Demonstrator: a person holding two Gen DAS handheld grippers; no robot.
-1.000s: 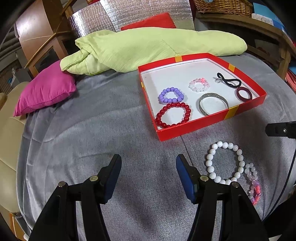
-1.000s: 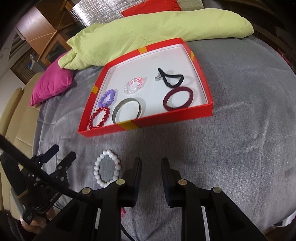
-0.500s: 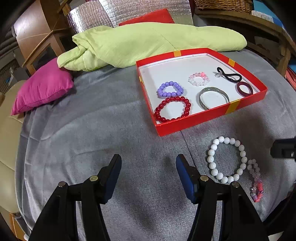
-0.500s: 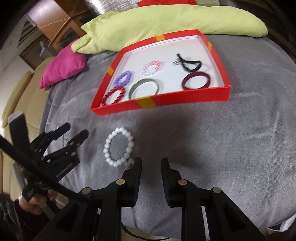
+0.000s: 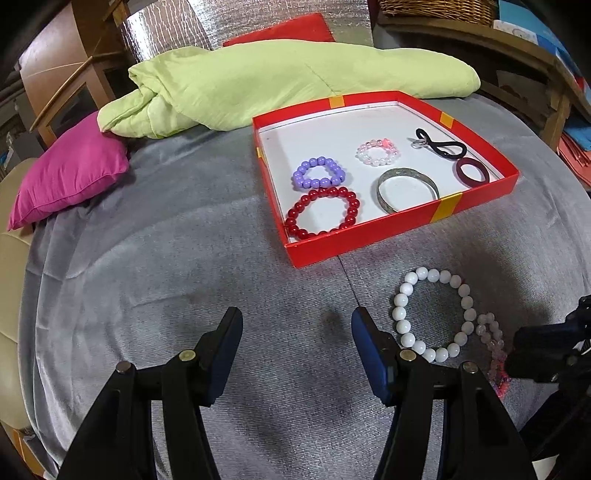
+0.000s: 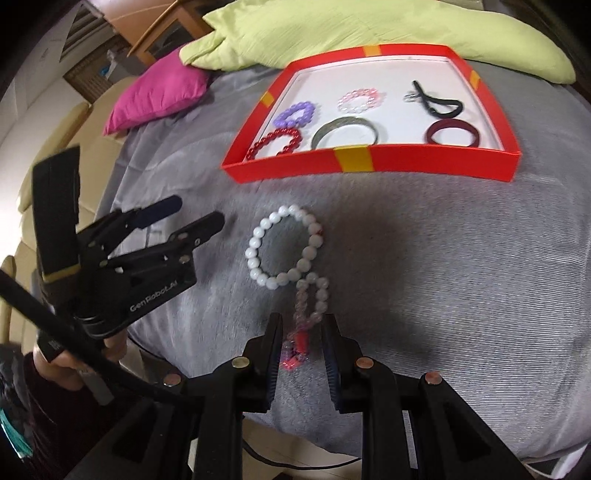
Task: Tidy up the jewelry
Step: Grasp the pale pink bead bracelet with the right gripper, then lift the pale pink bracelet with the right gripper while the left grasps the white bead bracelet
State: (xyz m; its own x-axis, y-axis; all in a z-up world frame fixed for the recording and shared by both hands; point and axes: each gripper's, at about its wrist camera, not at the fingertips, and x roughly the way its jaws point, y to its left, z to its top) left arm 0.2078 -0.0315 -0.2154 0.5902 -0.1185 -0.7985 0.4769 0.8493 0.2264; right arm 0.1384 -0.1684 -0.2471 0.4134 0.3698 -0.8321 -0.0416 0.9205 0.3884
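A red tray [image 5: 369, 236] on the grey cover holds several bracelets: purple beads [image 5: 300, 173], red beads [image 5: 295, 214], a silver bangle [image 5: 381, 188], pale pink beads [image 5: 364, 149], a dark red ring [image 5: 461, 173] and a black hair tie [image 5: 443, 146]. In front of the tray lie a white bead bracelet [image 6: 255, 251] and, touching it, a clear-and-pink bead bracelet [image 6: 319, 295]. My right gripper [image 6: 303, 325] stands narrowly open with the pink end of that bracelet between its jaws. Left of the white bracelet [image 5: 400, 314], my left gripper [image 5: 295, 328] is open and empty.
A green blanket [image 5: 295, 81] lies behind the tray and a magenta pillow [image 5: 70, 173] at the far left. Wooden furniture and a basket [image 5: 436, 7] stand beyond. A hand [image 6: 114, 343] holds the left gripper [image 6: 195, 214]. The cover's near edge drops off close by.
My right gripper has moved across and slightly down, so the clear-and-pink bracelet now lies between its jaws. The left gripper has stayed put, and its view has tilted a little.
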